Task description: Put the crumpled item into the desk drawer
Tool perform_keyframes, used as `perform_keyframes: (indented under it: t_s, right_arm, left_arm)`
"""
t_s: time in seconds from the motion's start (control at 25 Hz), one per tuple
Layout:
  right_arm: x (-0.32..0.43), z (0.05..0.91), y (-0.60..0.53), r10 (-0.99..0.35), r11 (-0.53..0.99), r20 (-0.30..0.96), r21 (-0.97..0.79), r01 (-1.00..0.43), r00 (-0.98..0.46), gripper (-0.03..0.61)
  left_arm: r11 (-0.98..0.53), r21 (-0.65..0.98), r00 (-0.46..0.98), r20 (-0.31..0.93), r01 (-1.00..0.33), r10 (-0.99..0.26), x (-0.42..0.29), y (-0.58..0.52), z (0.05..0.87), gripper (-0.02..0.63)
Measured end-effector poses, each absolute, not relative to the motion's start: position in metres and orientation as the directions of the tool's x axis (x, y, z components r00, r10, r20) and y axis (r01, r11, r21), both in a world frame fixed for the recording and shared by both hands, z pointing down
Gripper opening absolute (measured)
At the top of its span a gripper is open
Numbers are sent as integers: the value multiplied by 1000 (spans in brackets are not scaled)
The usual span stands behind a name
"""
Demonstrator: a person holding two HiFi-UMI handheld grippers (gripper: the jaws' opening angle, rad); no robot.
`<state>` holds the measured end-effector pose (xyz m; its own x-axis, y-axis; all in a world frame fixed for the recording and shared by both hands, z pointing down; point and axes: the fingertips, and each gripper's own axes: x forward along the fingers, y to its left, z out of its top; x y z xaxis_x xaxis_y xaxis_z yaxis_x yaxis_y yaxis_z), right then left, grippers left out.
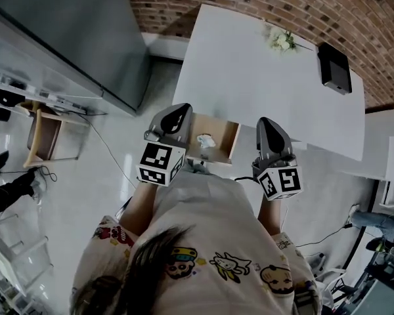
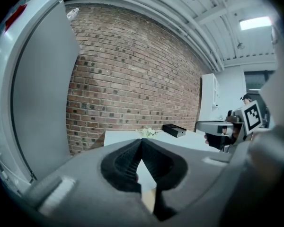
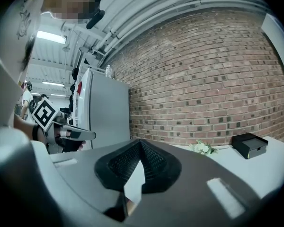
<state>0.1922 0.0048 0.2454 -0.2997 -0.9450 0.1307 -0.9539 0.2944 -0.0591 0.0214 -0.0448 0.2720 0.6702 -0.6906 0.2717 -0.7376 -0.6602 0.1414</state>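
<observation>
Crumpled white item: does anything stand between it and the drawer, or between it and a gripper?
Nothing visible does. The crumpled white item already lies uncovered in the open wooden drawer. The left gripper and right gripper flank the drawer, both shut and empty.

White desk (image 1: 249, 77), top plain. Small flowers (image 1: 280, 40) at far edge, right of middle. Black box (image 1: 333, 67) near far right corner, apart from flowers. Wooden drawer (image 1: 231, 140) pulled out below near edge, left part. Crumpled item (image 1: 205, 140) lies inside drawer, on its bottom.
</observation>
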Motion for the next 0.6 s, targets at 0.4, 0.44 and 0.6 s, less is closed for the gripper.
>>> perform_keyframes:
  t_s: [0.4, 0.44, 0.6]
  right_arm:
    - [183, 247, 5, -934, 315, 159, -58, -947, -320, 9]
    - [183, 247, 6, -933, 317, 161, -58, -947, -323, 9]
    - [185, 249, 8, -931, 320, 164, -61, -946, -325, 9]
  left_arm:
    - [-654, 140, 664, 276, -743, -695, 17, -40, 272, 3]
    - [-654, 141, 664, 275, -743, -695, 18, -39, 272, 3]
    - [-656, 145, 667, 275, -741, -693, 20, -36, 273, 3]
